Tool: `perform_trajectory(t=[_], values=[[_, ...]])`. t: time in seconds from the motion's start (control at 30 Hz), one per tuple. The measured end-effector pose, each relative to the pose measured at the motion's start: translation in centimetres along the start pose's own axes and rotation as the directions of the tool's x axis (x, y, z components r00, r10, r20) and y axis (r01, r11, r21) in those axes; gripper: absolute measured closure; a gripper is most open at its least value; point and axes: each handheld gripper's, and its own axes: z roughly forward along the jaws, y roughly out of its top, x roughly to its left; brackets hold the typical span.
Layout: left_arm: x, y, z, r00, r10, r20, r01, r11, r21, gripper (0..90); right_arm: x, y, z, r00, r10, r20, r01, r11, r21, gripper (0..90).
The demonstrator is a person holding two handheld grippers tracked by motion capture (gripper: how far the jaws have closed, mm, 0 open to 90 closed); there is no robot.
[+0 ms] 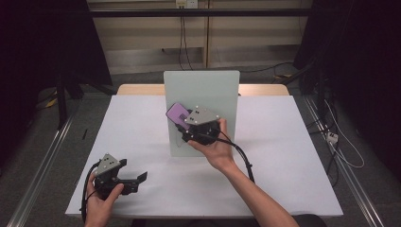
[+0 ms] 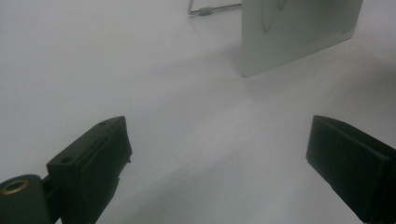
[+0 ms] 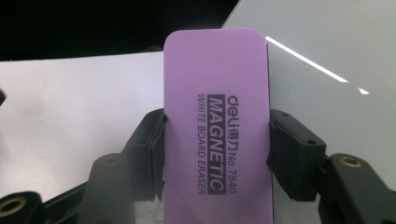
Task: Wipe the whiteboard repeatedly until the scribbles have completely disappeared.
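Right gripper [image 3: 217, 154] clamps purple eraser [image 3: 218, 116], long axis up-frame; centre of high view, at whiteboard [image 1: 203, 90]. Left gripper [image 2: 219, 158] wide, holding nothing, lower left.

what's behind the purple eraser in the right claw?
Behind the purple eraser, held in the right claw, stands the upright whiteboard, with the white table beside it. The board area directly behind the eraser is covered; contact can't be told.

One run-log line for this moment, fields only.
right gripper: shut on purple eraser, at upright whiteboard | left gripper: open, holds nothing, low over white table | stage: eraser at board face
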Motion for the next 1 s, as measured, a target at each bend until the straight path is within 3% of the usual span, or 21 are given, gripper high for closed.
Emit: perform_trajectory(t=[0.33, 0.57, 0.7, 1.0], values=[[-0.1, 0.0, 0.1, 1.0, 0.002, 0.003, -0.002, 1.0, 0.003, 6.1, 2.7, -2.8, 1.2, 0.9968, -0.034, -0.073, 0.039, 0.997, 0.073, 41.8], [0.0, 0.0, 0.0, 1.0, 0.0, -0.002, 0.0, 1.0, -0.001, 6.1, 3.5, -3.9, 1.5, 0.9946, -0.029, -0.099, 0.039, 0.994, 0.098, 41.8], [0.0, 0.0, 0.0, 1.0, 0.0, 0.0, 0.0, 1.0, 0.001, 6.1, 3.1, -3.6, 1.4, 0.9951, -0.017, -0.097, 0.026, 0.996, 0.091, 41.8], [0.0, 0.0, 0.0, 1.0, 0.0, 0.0, 0.0, 1.0, 0.0, 6.1, 0.4, -1.2, -0.1, 0.9994, 0.016, -0.032, -0.015, 1.0, 0.028, 41.8]])
